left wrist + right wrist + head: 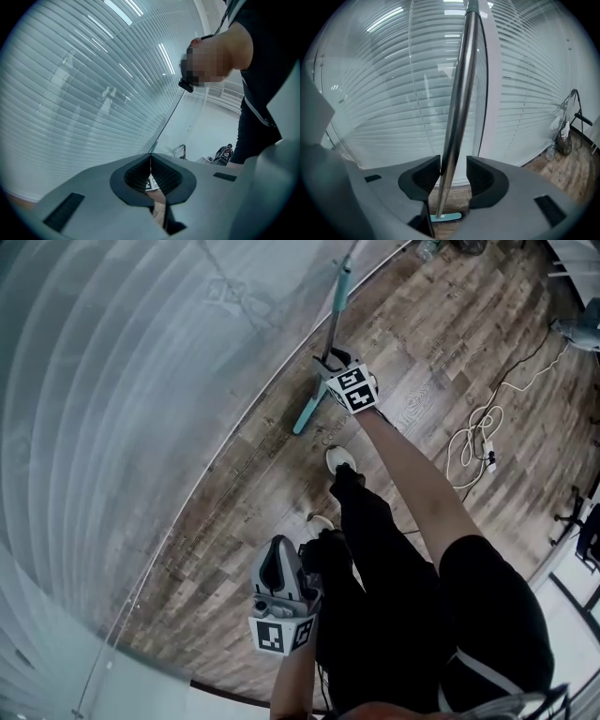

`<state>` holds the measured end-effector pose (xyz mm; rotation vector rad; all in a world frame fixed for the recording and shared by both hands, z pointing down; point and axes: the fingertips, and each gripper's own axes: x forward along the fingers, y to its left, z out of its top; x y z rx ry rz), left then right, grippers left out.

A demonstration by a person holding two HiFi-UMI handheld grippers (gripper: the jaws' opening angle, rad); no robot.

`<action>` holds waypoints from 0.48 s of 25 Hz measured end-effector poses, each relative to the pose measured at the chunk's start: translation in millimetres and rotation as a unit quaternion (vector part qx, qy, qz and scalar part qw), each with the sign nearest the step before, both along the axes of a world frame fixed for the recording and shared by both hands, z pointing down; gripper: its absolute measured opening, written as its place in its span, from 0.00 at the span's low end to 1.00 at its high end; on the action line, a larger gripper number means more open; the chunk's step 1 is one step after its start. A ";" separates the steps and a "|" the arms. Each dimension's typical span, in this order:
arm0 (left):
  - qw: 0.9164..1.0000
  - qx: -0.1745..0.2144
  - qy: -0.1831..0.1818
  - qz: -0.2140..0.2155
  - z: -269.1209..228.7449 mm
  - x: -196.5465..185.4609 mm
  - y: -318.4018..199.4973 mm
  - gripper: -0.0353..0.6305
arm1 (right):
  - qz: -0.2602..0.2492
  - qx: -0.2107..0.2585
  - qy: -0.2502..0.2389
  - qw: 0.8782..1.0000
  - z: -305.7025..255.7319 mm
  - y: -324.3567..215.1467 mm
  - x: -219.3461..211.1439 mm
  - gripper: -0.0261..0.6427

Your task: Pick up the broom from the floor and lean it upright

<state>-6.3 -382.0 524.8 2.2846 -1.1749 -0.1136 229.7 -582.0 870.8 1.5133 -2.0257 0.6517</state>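
Note:
The broom stands upright on the wooden floor (281, 474), its metal handle (334, 320) leaning against the glass wall and its teal head (309, 414) on the boards. My right gripper (330, 362) is low on the handle. In the right gripper view the handle (459, 93) passes between the jaws of the right gripper (453, 171): it touches the left pad, with a gap to the right pad, so the jaws are open around it. The teal head (446, 216) shows below. My left gripper (278, 557) hangs near the person's legs, its jaws (150, 161) shut and empty.
A curved glass wall with blinds (141, 427) runs along the left. The person's white shoes (339, 459) stand just behind the broom. A white cable (473, 439) lies coiled on the floor to the right. Bags and a stand (565, 133) sit far right.

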 end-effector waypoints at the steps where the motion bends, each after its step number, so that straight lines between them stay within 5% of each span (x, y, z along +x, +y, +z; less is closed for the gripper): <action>1: 1.000 -0.001 0.000 0.003 -1.2 0.8 2.3 0.08 | -0.001 0.003 0.002 1.000 -3.2 2.1 1.4 0.28; 12: 0.999 0.030 -0.010 0.035 -54.2 9.6 24.7 0.08 | 0.024 0.046 -0.005 0.999 -102.3 77.4 3.2 0.30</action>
